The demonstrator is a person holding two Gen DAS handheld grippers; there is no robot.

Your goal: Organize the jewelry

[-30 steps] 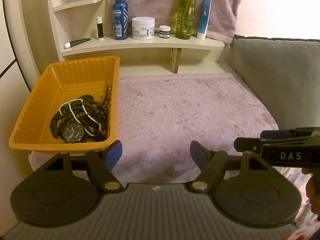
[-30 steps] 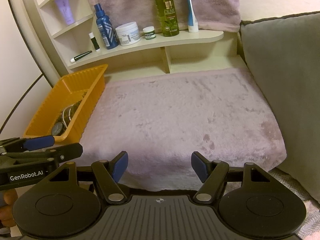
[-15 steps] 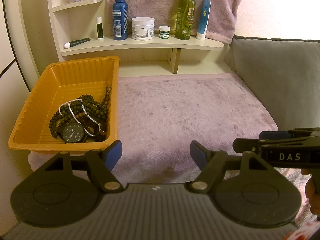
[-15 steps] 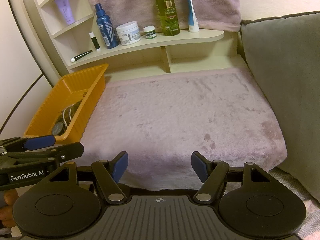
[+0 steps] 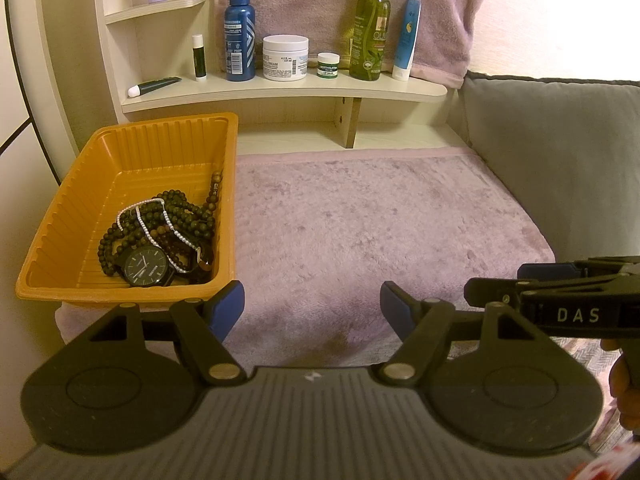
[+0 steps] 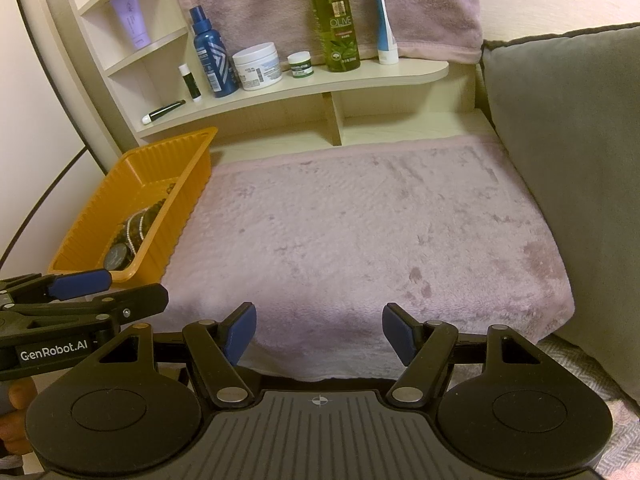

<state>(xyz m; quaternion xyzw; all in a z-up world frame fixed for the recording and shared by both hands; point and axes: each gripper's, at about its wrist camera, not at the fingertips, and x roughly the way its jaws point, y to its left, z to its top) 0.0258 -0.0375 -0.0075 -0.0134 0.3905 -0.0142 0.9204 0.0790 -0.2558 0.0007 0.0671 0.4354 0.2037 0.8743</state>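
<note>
towel (image 5: 380,232), pink and plush, lies bare; orange tray (image 5: 72,216) at its left edge holds the jewelry in one heap: dark bead strands (image 5: 176,212), wristwatch (image 5: 146,268), pearl chain (image 5: 168,228). left gripper (image 5: 312,308) and right gripper (image 6: 319,334) hover spread wide, holding nothing. likely trouble: strands look intertwined, so lifting one could drag the others or tip the light tray.

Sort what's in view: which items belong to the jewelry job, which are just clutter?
Job:
orange tray
black watch
dark bead strands
pearl strand
left gripper, open
right gripper, open

Lying about:
blue spray bottle
white cream jar
green olive bottle
grey cushion
</note>
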